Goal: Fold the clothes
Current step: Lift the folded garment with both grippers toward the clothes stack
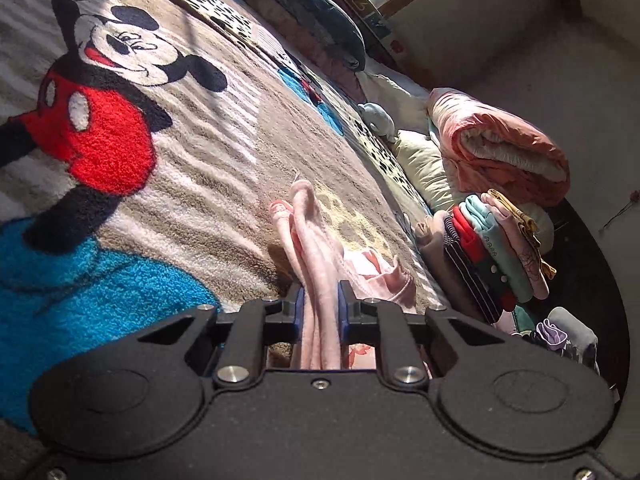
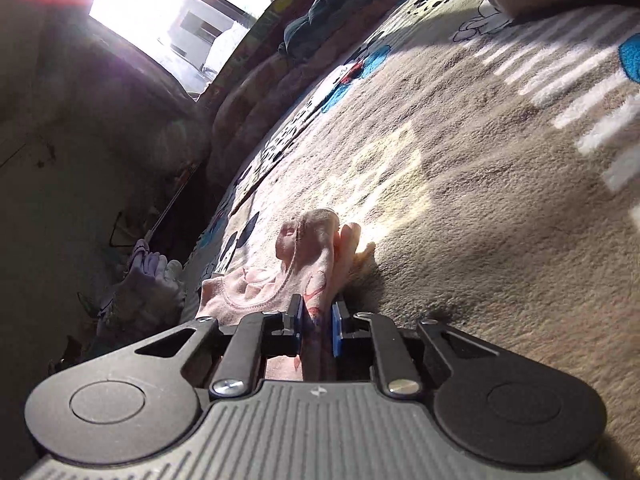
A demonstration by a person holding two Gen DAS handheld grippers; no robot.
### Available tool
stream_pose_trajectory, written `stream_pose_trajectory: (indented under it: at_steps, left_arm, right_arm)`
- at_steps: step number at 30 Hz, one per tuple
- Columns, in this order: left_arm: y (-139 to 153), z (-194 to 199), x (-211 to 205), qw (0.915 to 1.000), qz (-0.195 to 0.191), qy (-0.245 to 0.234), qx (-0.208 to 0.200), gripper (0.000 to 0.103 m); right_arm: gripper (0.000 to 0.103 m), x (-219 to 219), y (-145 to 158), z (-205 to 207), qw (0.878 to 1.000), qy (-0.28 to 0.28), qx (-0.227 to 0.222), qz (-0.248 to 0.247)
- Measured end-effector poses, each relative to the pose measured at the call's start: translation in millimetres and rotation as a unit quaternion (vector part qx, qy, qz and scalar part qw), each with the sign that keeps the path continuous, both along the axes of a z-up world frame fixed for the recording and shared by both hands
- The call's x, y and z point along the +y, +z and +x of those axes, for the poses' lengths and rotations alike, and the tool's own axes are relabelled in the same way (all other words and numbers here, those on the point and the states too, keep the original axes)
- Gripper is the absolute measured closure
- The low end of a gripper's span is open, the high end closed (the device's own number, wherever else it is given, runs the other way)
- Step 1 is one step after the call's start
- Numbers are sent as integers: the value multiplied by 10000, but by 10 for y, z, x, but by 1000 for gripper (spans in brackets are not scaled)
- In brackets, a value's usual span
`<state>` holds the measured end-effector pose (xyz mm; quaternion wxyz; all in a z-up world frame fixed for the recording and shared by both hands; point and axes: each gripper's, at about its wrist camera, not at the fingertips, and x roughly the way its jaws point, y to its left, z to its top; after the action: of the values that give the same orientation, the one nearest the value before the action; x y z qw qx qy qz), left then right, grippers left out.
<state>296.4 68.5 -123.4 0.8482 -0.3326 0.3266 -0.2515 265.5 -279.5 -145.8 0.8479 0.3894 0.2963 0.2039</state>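
Note:
A small pale pink garment lies bunched on a fuzzy cartoon-mouse blanket. My left gripper is shut on a thick fold of it, and the cloth runs forward from between the blue pads. In the right wrist view the same pink garment, with red print, is pinched between the right gripper's blue pads; its bunched end sticks up past the fingertips. Both grippers sit low over the blanket.
A stack of folded clothes stands at the right, beside a rolled pink quilt and pillows. A dark garment lies at the far edge under a window. Lilac clothing sits off the blanket's left side.

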Motion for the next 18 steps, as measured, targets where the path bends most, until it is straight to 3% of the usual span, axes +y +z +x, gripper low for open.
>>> stream_pose_trajectory:
  at_steps: [9, 18]
  left_arm:
    - [568, -352, -290, 9976, -386, -222, -524, 89]
    - [1402, -136, -1217, 9869, -735, -984, -1046, 89]
  right_arm:
    - [88, -402, 710, -594, 9960, -318, -830, 8]
    - [88, -1398, 1580, -864, 9833, -922, -1565, -69]
